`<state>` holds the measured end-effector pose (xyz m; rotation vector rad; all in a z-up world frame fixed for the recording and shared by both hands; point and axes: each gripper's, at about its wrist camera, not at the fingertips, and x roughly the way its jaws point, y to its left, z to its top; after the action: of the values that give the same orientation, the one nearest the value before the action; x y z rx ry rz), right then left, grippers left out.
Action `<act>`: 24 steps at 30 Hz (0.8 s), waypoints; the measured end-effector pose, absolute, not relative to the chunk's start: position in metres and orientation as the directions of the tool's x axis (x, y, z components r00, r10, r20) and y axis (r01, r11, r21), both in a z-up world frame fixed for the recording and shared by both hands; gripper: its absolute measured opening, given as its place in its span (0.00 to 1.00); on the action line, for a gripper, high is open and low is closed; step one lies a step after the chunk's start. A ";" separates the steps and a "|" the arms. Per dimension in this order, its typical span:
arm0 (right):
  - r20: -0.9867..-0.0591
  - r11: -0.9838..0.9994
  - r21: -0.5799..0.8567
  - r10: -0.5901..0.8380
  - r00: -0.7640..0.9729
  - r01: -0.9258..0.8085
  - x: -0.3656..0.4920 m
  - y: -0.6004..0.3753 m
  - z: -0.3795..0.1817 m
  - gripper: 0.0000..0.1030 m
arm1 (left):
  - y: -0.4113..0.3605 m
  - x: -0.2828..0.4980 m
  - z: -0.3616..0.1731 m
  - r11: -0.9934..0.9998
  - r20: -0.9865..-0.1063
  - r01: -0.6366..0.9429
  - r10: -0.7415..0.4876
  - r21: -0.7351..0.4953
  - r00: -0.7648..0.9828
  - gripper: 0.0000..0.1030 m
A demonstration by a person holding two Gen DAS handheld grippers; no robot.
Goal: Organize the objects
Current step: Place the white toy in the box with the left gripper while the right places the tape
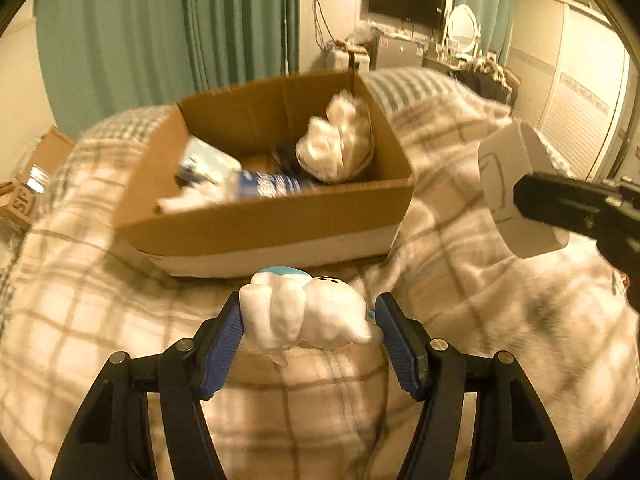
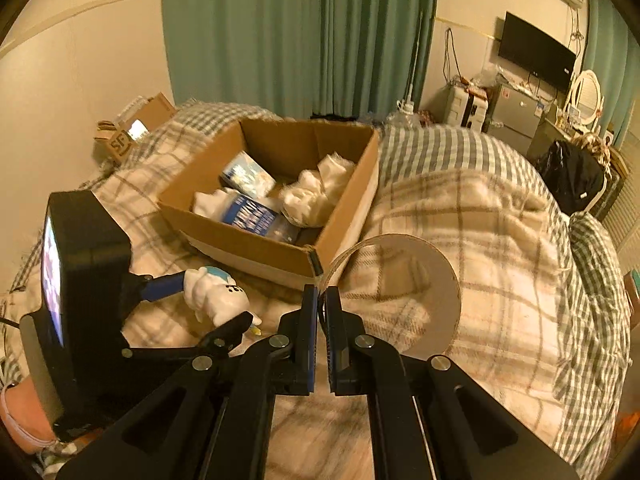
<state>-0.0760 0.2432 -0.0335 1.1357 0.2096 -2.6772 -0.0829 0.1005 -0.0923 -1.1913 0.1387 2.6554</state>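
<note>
An open cardboard box (image 1: 264, 216) sits on the plaid bed; it also shows in the right wrist view (image 2: 240, 240). Inside lie a white plush bundle (image 1: 340, 144), a blue-labelled bottle (image 1: 256, 188) and a small blue packet (image 2: 246, 176). My left gripper (image 1: 308, 320) is shut on a white plush toy (image 1: 308, 316) with a blue cap, held just before the box's near wall; the toy also shows in the right wrist view (image 2: 214, 292). My right gripper (image 2: 321, 296) is shut on the rim of a roll of clear tape (image 2: 400, 292), seen in the left wrist view (image 1: 516, 192) right of the box.
The plaid blanket (image 2: 480, 240) covers the bed in humps around the box. Green curtains (image 2: 300, 32) hang behind. A small cardboard carton (image 2: 120, 140) lies at the bed's far left. A TV (image 2: 536, 56), cabinets and a mirror stand at the far right.
</note>
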 end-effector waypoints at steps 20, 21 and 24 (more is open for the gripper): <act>-0.566 -0.912 -0.110 -0.269 -0.779 0.395 -0.060 0.188 0.125 0.03 | 0.049 -0.096 0.094 -0.981 -0.533 -0.191 0.153 0.018 -0.832 0.66; -0.562 -0.908 -0.106 -0.281 -0.778 0.404 -0.064 0.185 0.133 0.03 | 0.047 -0.100 0.101 -0.982 -0.528 -0.186 0.150 0.016 -0.836 0.66; -0.556 -0.903 -0.080 -0.312 -0.770 0.423 -0.082 0.180 0.151 0.03 | 0.041 -0.119 0.115 -0.981 -0.524 -0.192 0.174 -0.020 -0.834 0.66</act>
<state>-0.0816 0.1799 0.1511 0.7730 0.2815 -2.6200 -0.1190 0.0406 0.1146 -0.8054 0.0490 2.8375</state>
